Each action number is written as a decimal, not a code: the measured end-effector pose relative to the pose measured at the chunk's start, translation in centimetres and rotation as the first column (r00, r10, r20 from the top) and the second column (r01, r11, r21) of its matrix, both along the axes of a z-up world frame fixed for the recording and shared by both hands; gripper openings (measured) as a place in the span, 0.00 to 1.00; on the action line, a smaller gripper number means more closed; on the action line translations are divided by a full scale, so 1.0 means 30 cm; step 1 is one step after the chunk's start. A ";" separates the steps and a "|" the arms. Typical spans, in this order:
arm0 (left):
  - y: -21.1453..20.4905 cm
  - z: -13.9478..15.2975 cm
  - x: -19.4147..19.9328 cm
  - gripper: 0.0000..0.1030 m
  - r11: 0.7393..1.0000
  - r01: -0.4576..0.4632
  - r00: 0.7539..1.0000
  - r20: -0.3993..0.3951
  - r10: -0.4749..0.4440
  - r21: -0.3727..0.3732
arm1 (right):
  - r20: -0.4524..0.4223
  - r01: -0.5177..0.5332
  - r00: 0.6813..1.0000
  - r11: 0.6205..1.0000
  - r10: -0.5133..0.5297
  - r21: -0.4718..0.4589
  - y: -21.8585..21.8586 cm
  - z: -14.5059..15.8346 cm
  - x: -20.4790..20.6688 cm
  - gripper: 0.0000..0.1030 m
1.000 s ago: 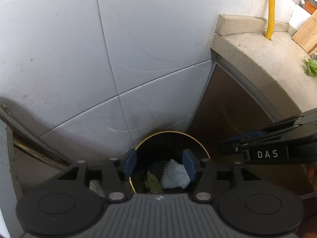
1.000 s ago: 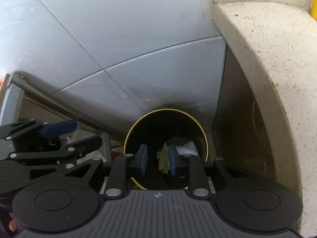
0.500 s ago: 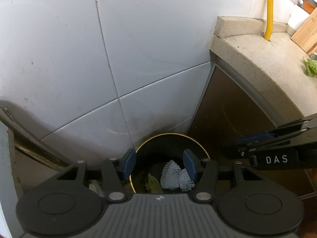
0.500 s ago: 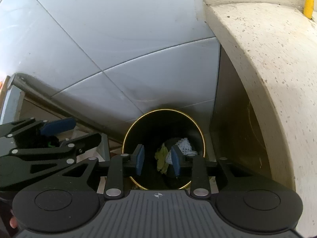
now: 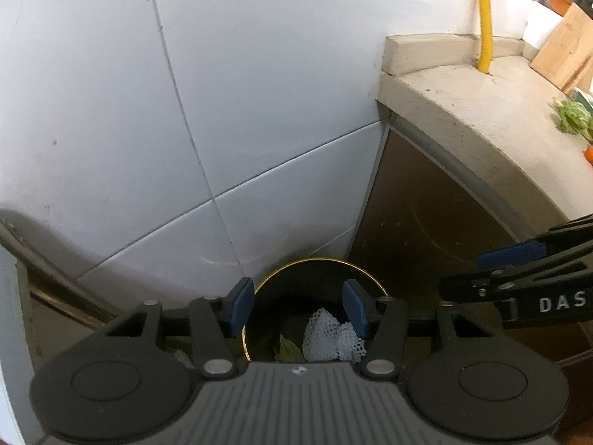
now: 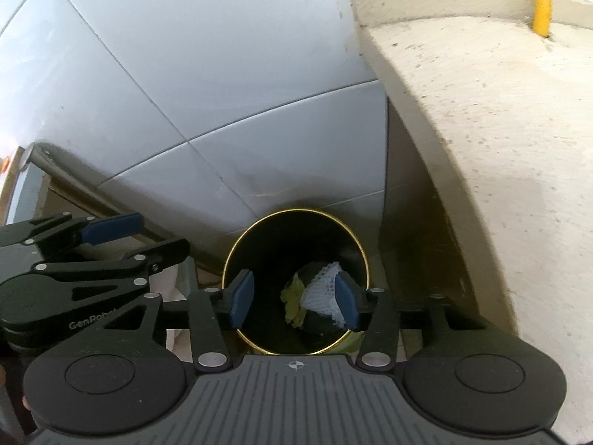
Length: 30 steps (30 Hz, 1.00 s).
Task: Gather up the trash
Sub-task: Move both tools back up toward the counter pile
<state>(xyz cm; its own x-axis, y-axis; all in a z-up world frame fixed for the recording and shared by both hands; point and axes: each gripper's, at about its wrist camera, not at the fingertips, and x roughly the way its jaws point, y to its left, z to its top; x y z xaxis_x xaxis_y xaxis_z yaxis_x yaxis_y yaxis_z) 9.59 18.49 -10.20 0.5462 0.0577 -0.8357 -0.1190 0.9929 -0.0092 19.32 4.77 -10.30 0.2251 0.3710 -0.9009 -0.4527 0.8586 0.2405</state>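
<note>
A black bin with a gold rim [image 5: 318,259] [image 6: 296,210] stands on the floor in the corner below both grippers. Inside it lie a white foam net [image 5: 326,337] [image 6: 322,293] and a green leaf [image 5: 287,348] [image 6: 292,296]. My left gripper [image 5: 298,309] hangs over the bin's mouth, open, with nothing between its blue pads. My right gripper [image 6: 294,304] is above the bin too. Its jaws are opening and nothing is between them. The right gripper [image 5: 519,289] shows at the right of the left wrist view, and the left gripper [image 6: 111,228] at the left of the right wrist view.
A white tiled wall [image 5: 222,111] rises behind the bin. On the right stands a speckled stone counter [image 5: 481,111] over a dark cabinet side [image 5: 426,230]. On the counter are a yellow pipe [image 5: 485,18], a wooden board [image 5: 563,48] and greens [image 5: 572,115].
The right gripper's jaws have widened and it has lifted slightly away from the bin. The white net, blurred a second ago, now lies still in the bin. The left gripper has stayed put.
</note>
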 end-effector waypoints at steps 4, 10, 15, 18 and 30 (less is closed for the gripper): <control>-0.023 0.006 -0.005 0.45 0.999 0.038 0.999 0.023 -0.039 0.024 | 0.015 0.017 1.000 1.000 -0.017 0.000 -0.023 0.021 -0.022 0.59; -0.068 0.009 -0.013 0.45 0.991 0.104 0.994 0.035 -0.107 0.088 | 0.041 0.038 0.998 0.999 -0.038 0.003 -0.053 0.060 -0.060 0.64; -0.102 0.009 -0.023 0.46 0.980 0.160 0.986 0.034 -0.165 0.114 | 0.047 0.059 0.997 0.998 -0.060 0.014 -0.093 0.088 -0.108 0.65; -0.123 0.009 -0.024 0.47 0.972 0.200 0.978 0.034 -0.205 0.121 | 0.055 0.065 0.996 0.998 -0.066 0.016 -0.116 0.107 -0.148 0.67; -0.220 0.038 -0.085 0.53 0.924 0.355 0.926 0.084 -0.369 0.145 | 0.150 0.176 0.972 0.983 -0.183 0.058 -0.345 0.253 -0.324 0.71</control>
<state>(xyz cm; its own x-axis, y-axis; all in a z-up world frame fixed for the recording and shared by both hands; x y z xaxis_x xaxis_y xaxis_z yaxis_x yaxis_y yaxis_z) 7.04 11.88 -9.07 0.6356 -0.0615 -0.7695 0.2438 0.9618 0.1245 9.60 -5.57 -2.71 0.4267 0.3504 -0.8338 -0.3267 0.9194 0.2191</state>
